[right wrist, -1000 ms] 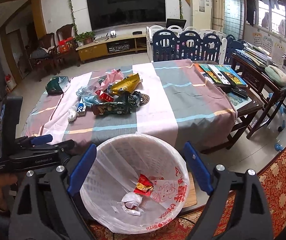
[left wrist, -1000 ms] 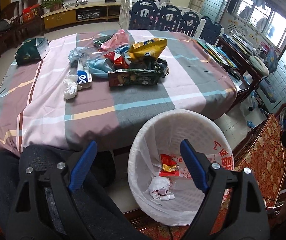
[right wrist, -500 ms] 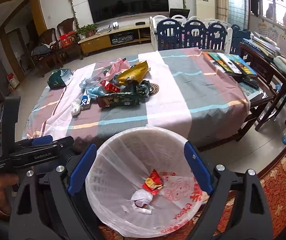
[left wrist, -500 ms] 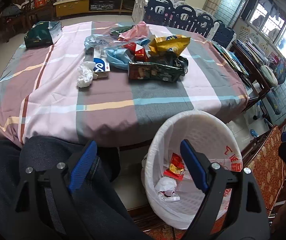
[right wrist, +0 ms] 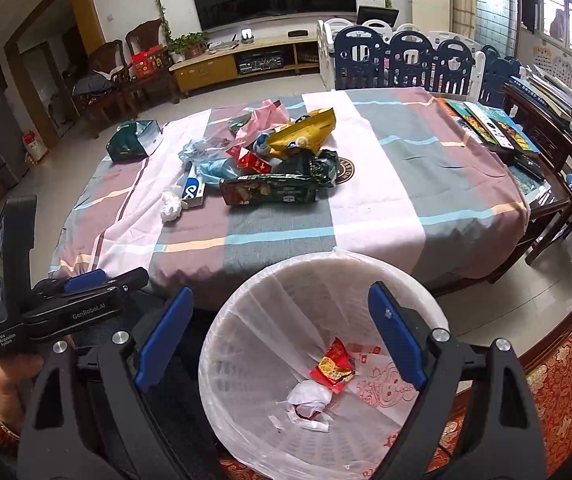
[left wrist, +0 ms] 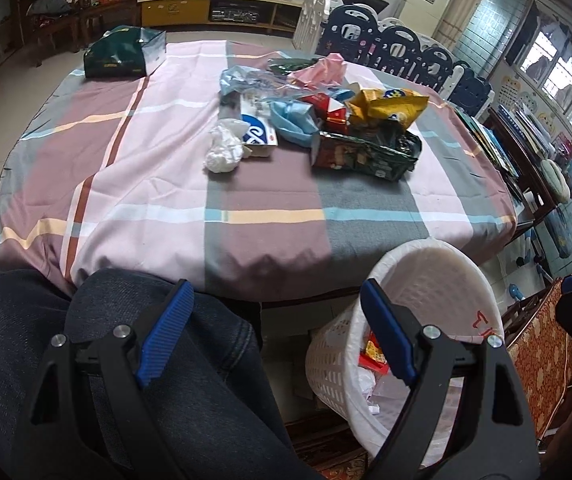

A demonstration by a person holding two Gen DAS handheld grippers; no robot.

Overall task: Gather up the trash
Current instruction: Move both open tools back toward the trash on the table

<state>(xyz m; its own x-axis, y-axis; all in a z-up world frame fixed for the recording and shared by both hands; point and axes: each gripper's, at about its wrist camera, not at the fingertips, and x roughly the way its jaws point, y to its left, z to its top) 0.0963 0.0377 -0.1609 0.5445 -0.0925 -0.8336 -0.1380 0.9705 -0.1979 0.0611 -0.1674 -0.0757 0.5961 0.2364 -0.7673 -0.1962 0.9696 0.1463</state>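
The tabletop (right wrist: 385,184), under a plaid cloth of pink, grey and mauve, carries a heap of trash near its middle: a yellow snack bag (right wrist: 305,132), a long dark green wrapper (right wrist: 270,194), a crumpled white tissue (left wrist: 224,152) touching a blue-and-white carton (left wrist: 256,134). A green box (left wrist: 124,58) lies well apart at the far corner.

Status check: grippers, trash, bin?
Left gripper and right gripper open, empty. Trash pile on the table, untouched. Bin beside the table holds a red wrapper and tissue. Nothing blocks the pile.
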